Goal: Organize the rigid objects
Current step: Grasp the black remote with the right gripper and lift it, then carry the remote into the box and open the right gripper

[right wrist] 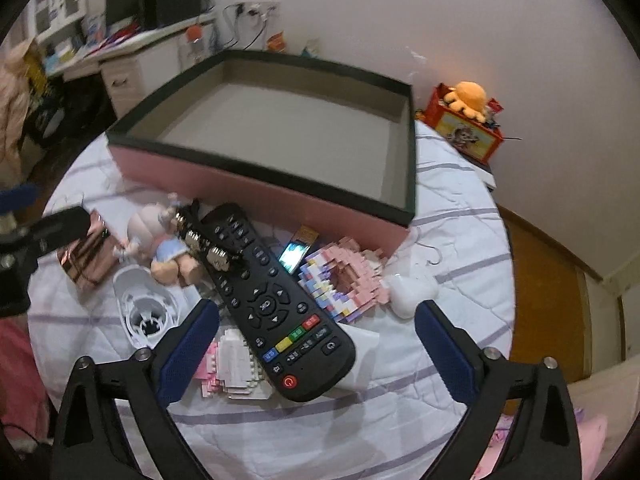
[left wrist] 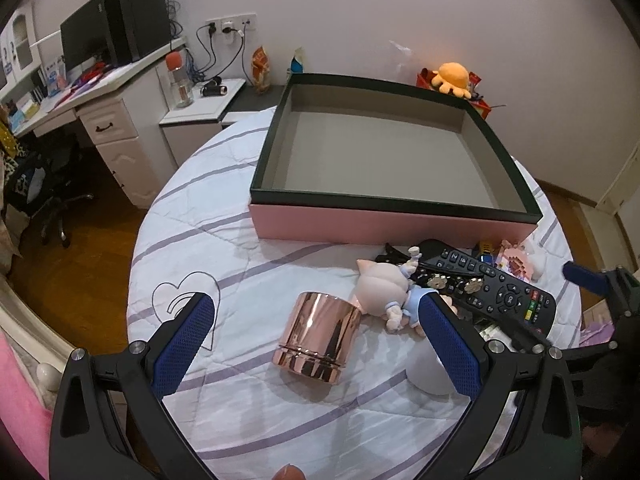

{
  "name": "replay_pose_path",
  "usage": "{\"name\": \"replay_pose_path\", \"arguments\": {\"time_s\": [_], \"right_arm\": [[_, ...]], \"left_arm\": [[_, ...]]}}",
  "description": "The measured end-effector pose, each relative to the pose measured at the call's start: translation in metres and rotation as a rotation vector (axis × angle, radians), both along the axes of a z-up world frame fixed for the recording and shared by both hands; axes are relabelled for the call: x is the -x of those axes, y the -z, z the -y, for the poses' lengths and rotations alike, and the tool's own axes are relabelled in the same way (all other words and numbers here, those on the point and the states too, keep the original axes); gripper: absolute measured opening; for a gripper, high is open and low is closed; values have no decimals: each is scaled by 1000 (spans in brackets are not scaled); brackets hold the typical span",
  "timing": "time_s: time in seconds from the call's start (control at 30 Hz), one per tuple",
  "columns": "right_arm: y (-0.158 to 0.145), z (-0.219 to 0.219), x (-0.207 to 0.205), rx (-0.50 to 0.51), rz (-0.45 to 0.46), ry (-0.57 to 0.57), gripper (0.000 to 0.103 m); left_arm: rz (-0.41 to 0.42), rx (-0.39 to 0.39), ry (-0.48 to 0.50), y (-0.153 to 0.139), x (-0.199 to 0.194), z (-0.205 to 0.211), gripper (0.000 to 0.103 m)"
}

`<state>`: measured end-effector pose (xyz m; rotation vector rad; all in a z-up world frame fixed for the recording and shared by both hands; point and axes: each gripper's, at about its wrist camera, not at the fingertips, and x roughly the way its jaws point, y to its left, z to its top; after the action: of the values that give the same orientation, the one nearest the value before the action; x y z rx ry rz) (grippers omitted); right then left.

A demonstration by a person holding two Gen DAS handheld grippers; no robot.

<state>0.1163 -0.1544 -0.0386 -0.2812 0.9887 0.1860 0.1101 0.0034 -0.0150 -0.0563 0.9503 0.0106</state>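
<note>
A pink box with a dark green rim (left wrist: 392,224) (right wrist: 256,184) stands open and empty on the round table. In front of it lie a rose-gold metal cup (left wrist: 318,336) (right wrist: 86,258) on its side, a small doll (left wrist: 384,288) (right wrist: 168,248), a black remote (left wrist: 496,288) (right wrist: 276,304), pink brick models (right wrist: 344,280) and a white holder (right wrist: 144,308). My left gripper (left wrist: 316,320) is open, its fingers either side of the cup. My right gripper (right wrist: 316,320) is open above the remote's lower end.
The table has a white quilt with purple stripes (left wrist: 224,240). A desk with monitor (left wrist: 84,36) stands at the far left. A red box with an orange plush (right wrist: 468,120) stands beyond the table at the right. A white rounded object (right wrist: 412,292) lies near the bricks.
</note>
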Motion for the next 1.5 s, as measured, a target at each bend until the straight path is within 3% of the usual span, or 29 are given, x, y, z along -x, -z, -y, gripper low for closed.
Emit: {"name": "replay_pose_path", "arguments": {"time_s": [0.2, 0.3, 0.53, 0.67, 0.93, 1.5], "right_arm": [[19, -16, -10, 117, -25, -91, 92], [29, -25, -15, 126, -59, -145, 73], [33, -30, -14, 159, -44, -175, 66], [29, -32, -4, 126, -36, -157, 58], [15, -13, 4, -35, -54, -101, 45], [1, 0, 15, -151, -29, -28, 45]], "left_arm": [[-9, -6, 25, 2, -5, 5, 103], [-13, -5, 29, 4, -7, 4, 103], [-21, 4, 21, 7, -11, -3, 103], [-27, 10, 24, 10, -11, -4, 103], [-32, 11, 43, 14, -8, 0, 103], [-25, 7, 56, 9, -2, 7, 103]]}}
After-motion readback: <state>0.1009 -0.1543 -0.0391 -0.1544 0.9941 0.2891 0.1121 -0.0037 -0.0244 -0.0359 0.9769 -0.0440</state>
